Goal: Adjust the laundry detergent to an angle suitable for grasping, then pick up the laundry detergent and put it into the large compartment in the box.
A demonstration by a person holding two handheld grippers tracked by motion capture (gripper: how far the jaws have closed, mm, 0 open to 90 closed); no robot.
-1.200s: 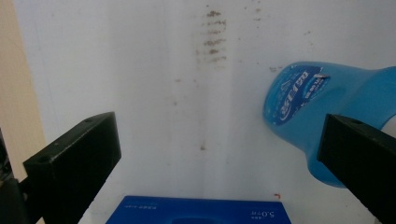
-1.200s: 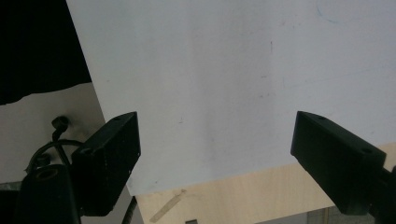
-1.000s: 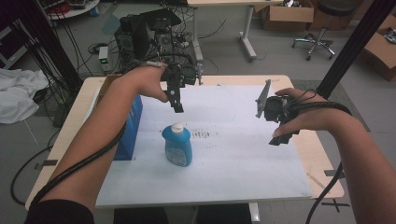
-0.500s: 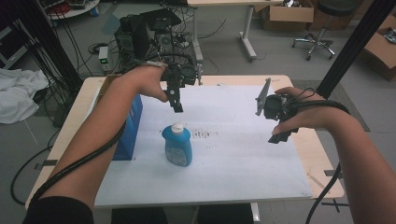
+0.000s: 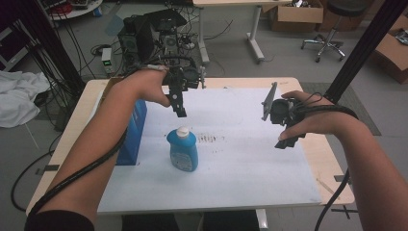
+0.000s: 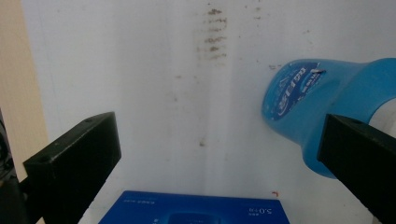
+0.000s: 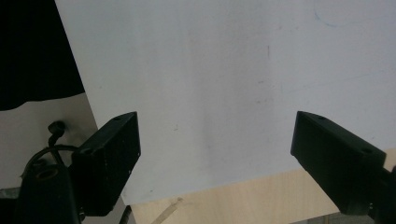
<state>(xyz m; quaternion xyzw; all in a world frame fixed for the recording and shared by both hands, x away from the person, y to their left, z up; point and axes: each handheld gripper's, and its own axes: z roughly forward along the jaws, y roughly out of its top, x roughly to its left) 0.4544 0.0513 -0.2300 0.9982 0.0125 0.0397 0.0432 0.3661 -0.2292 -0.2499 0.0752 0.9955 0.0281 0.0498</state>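
Nothing's moved: our left gripper [image 5: 180, 107] hovers beyond the bottle [image 5: 183, 149], right gripper [image 5: 284, 126] well right; both jaws spread, empty.

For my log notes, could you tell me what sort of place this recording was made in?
Probably a lab or workshop: a black electronics rack with tangled cables, brown cardboard boxes on the grey floor, and a black rolling office stool behind the pale wooden table.

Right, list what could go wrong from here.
1. The blue bottle stands upright and narrow; the left hand-held gripper, open just above it, could tip it on an off-centre descent.
2. The blue box stands close beside the bottle, so a jaw may snag it.
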